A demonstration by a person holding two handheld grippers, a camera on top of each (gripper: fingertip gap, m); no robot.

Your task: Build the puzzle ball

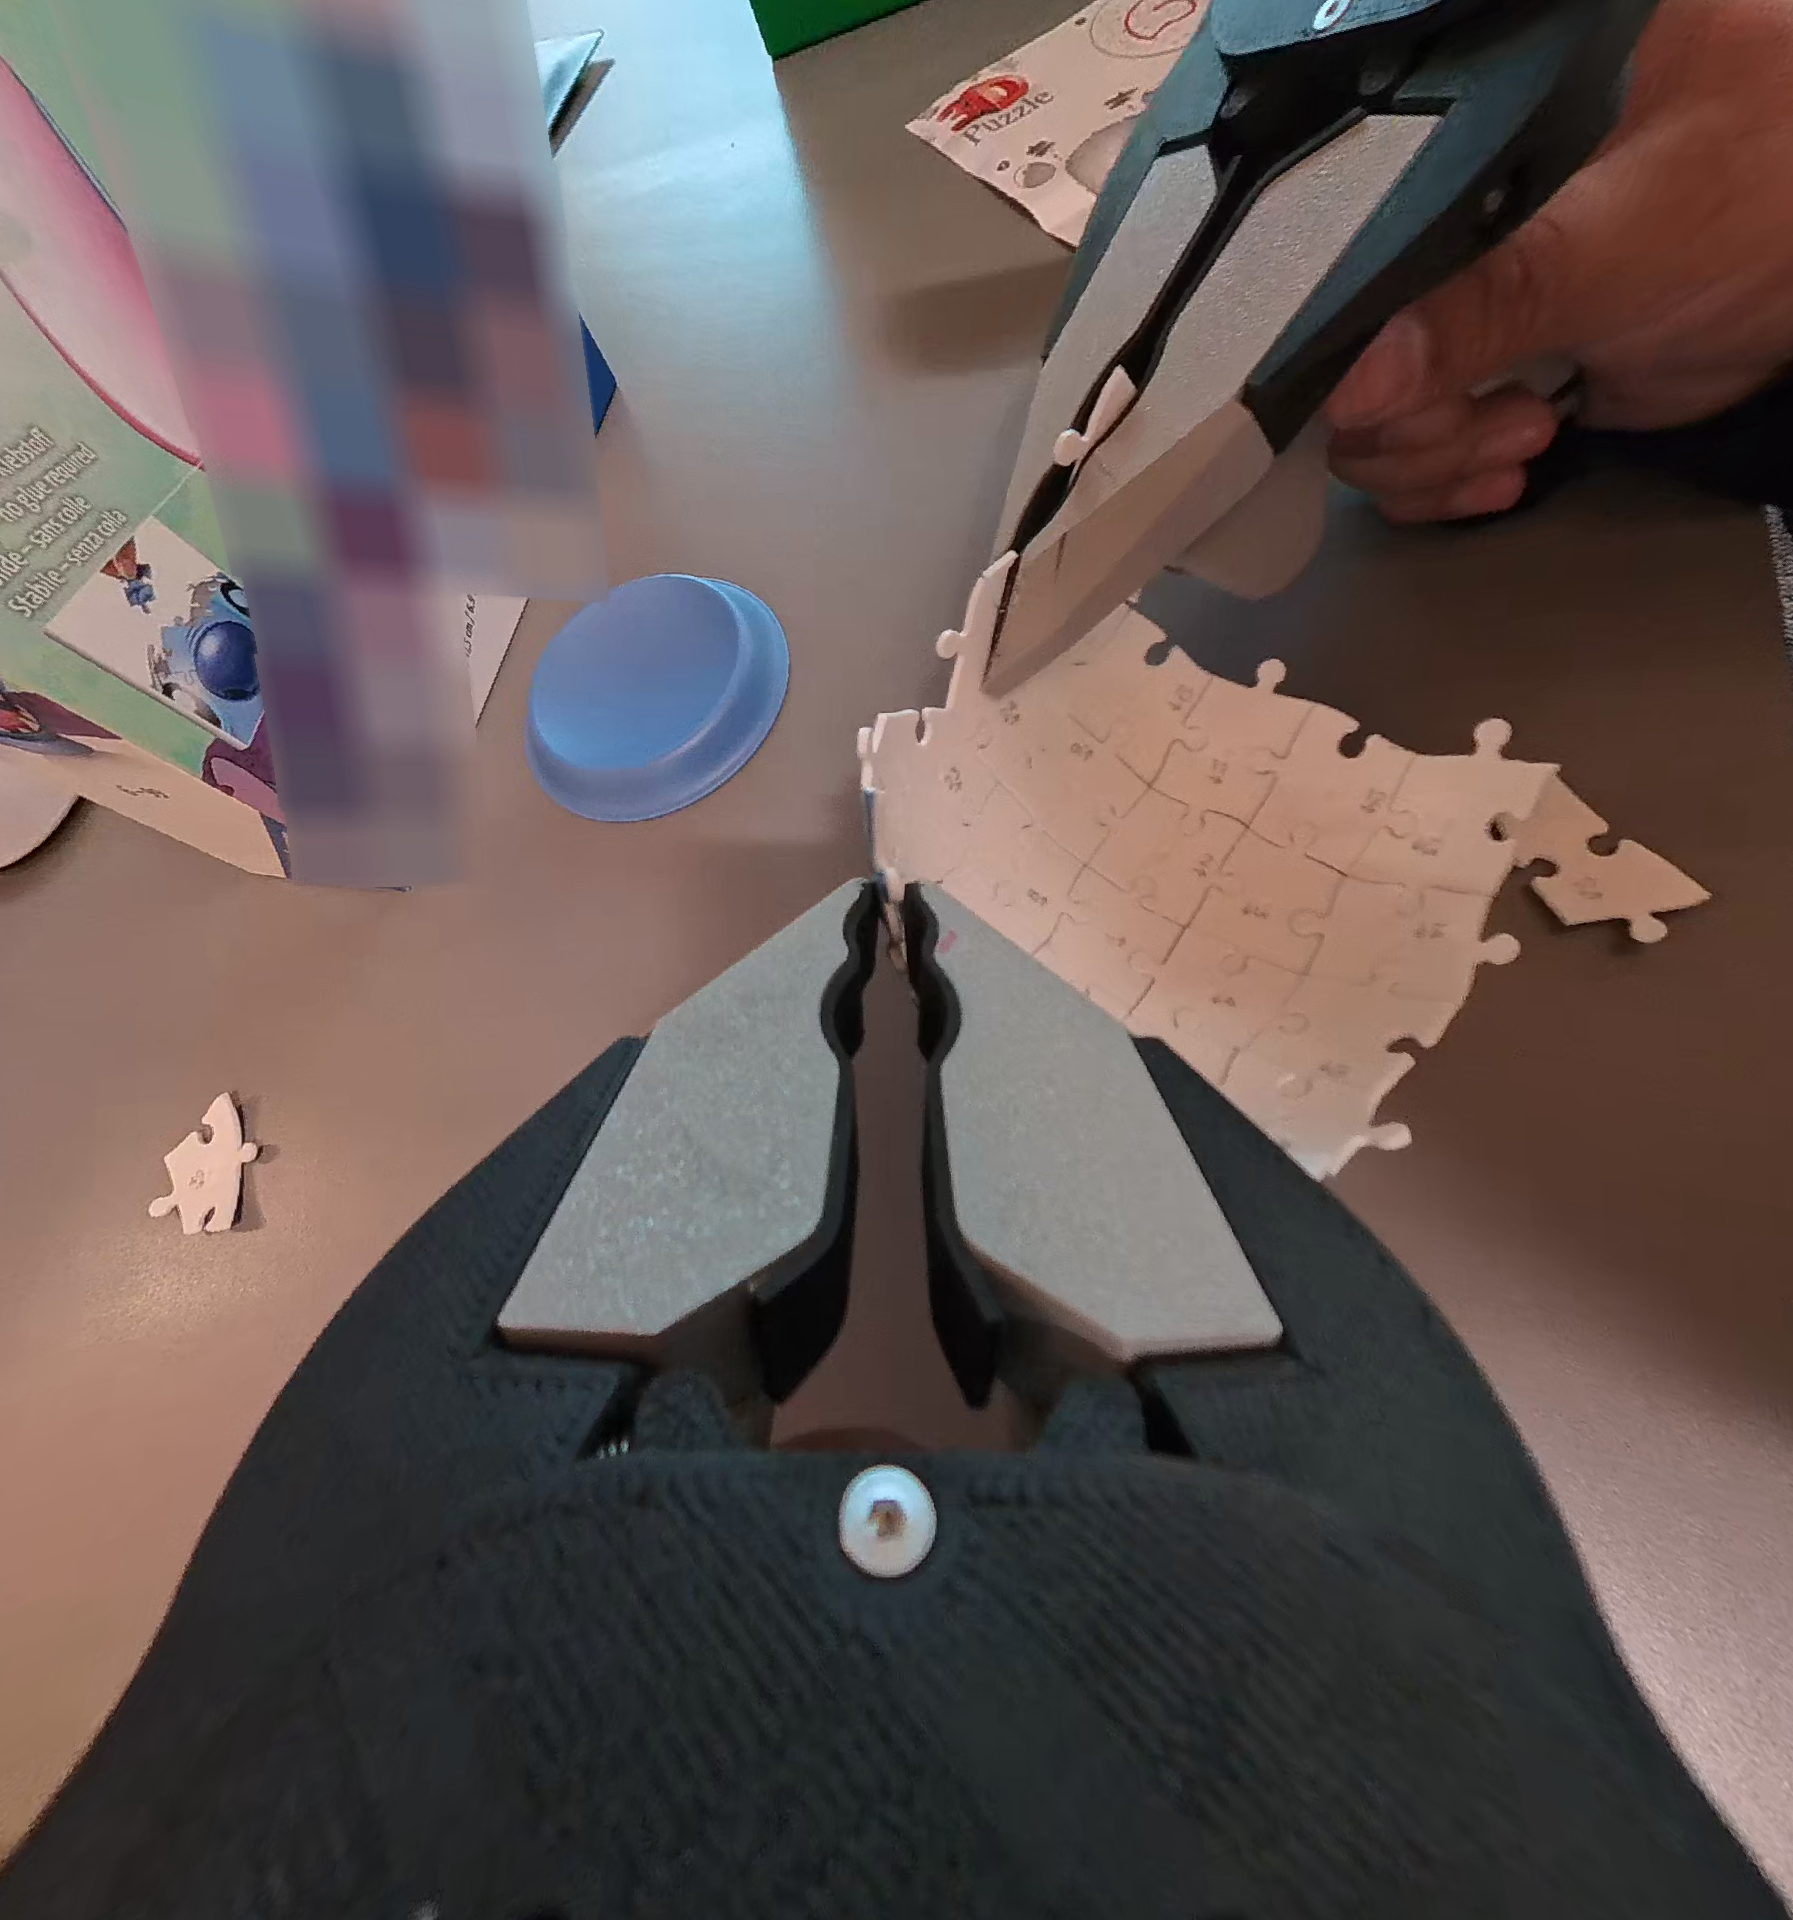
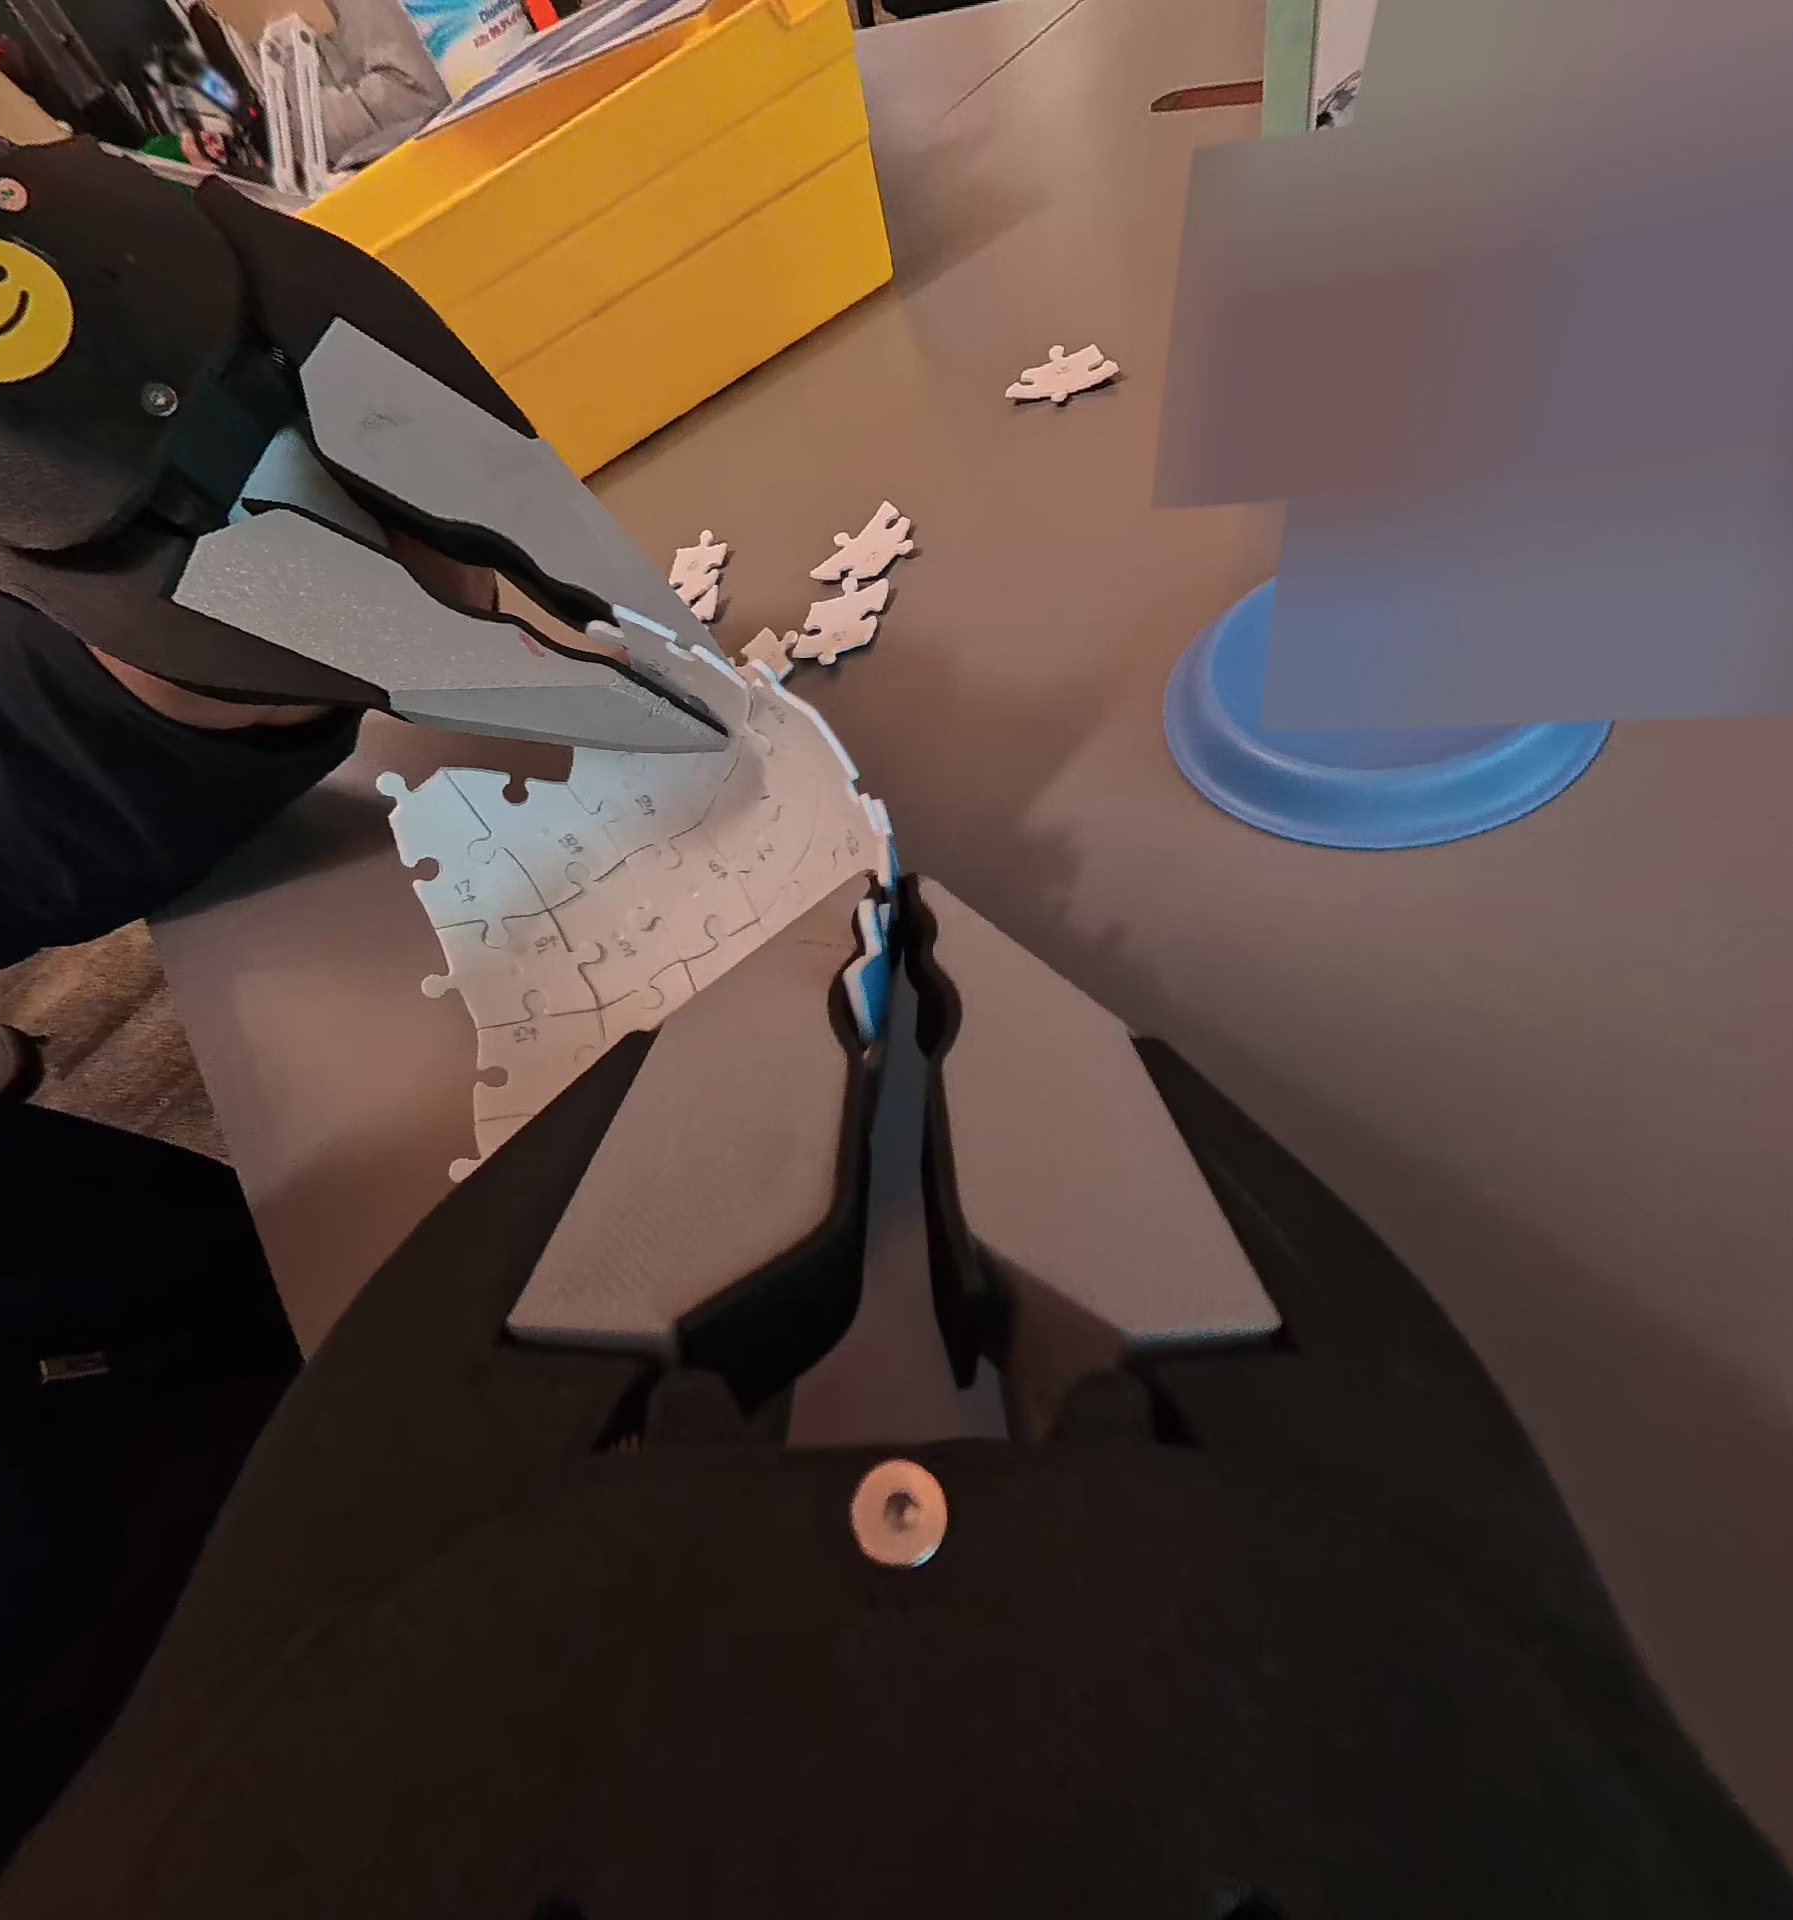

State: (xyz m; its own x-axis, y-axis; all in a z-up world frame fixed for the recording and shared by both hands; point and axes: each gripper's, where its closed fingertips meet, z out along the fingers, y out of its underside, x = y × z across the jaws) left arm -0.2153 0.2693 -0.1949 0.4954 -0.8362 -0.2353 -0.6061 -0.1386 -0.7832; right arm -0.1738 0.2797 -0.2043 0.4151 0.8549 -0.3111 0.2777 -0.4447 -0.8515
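Currently, at the left of the left wrist view, a printed puzzle box point(image 1: 61, 540) stands on the grey table point(image 1: 352, 1039); it carries multi-language text and a cartoon picture, not reproduced here. A single loose piece point(image 1: 201, 1166) lies white side up on bare table near the box, with open surface all round it. A blue round stand point(image 1: 658, 698) sits just right of the box, apart from all pieces.

The left tongs point(image 1: 890, 902) are pressed together on the near edge of the curved puzzle section point(image 1: 1224, 862), which is held partly raised, white numbered backs facing up. Its far right corner touches the table. The section's outer edges are free, with tabs and notches exposed. The right tongs point(image 1: 1006, 623) pinch a puzzle piece point(image 1: 980, 613) at the section's upper edge. A printed instruction sheet point(image 1: 1017, 135) lies beyond them.

In the right wrist view, a yellow box point(image 2: 643, 239) stands at the far left table edge. Several loose pieces point(image 2: 850, 592) lie behind the section, one further piece point(image 2: 1063, 376) well apart. Clear table surface extends right of the right tongs.
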